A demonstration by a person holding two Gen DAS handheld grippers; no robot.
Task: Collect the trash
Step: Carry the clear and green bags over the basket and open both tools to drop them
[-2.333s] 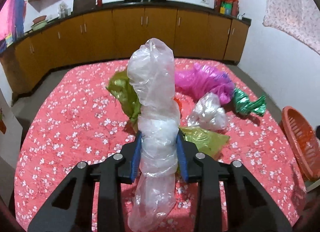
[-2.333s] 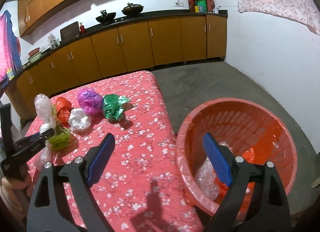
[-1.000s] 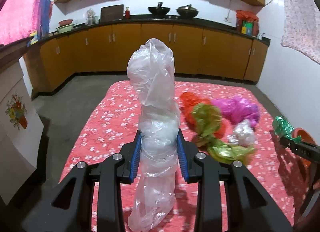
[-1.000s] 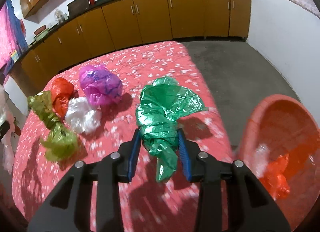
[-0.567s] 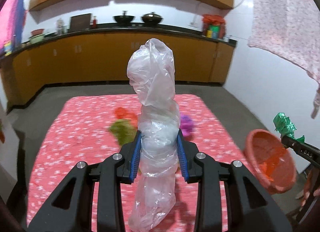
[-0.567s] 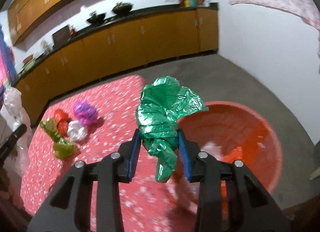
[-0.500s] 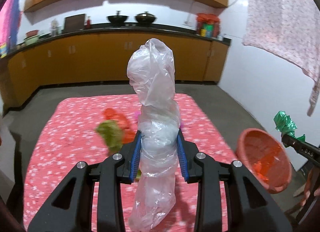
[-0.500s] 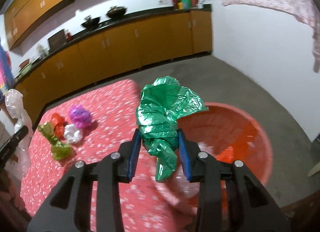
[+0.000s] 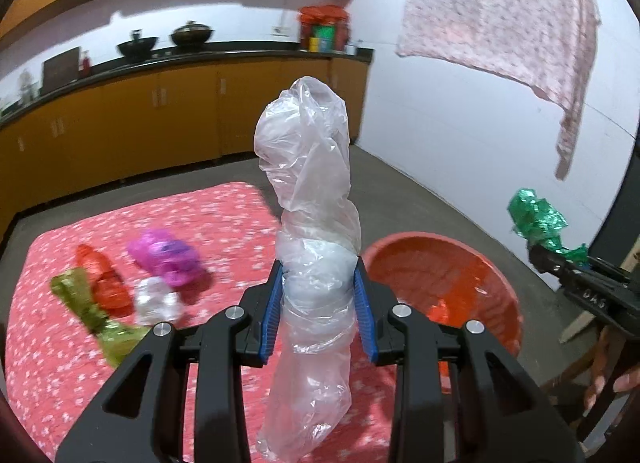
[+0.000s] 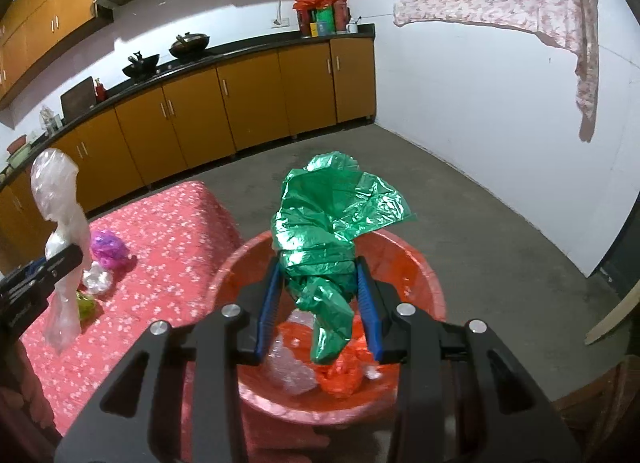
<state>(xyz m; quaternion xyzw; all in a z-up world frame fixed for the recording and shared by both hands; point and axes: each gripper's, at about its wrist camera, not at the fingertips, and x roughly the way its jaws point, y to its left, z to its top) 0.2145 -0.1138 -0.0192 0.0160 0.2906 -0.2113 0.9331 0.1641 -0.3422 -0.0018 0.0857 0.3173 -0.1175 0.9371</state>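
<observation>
- Right wrist view: right gripper [image 10: 318, 295] clamping a green bag [image 10: 328, 231] above the red basket [image 10: 424, 267].
- Left wrist view: left gripper [image 9: 319, 303] pinching a twisted clear bag [image 9: 312, 199] over the floral tablecloth [image 9: 60, 343].

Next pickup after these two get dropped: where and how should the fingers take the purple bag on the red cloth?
Grip the purple bag across its puffy crumpled middle, coming down from above. It lies as a loose rounded wad on the red cloth, and the white bag sits close beside it, so a side approach looks crowded.
</observation>
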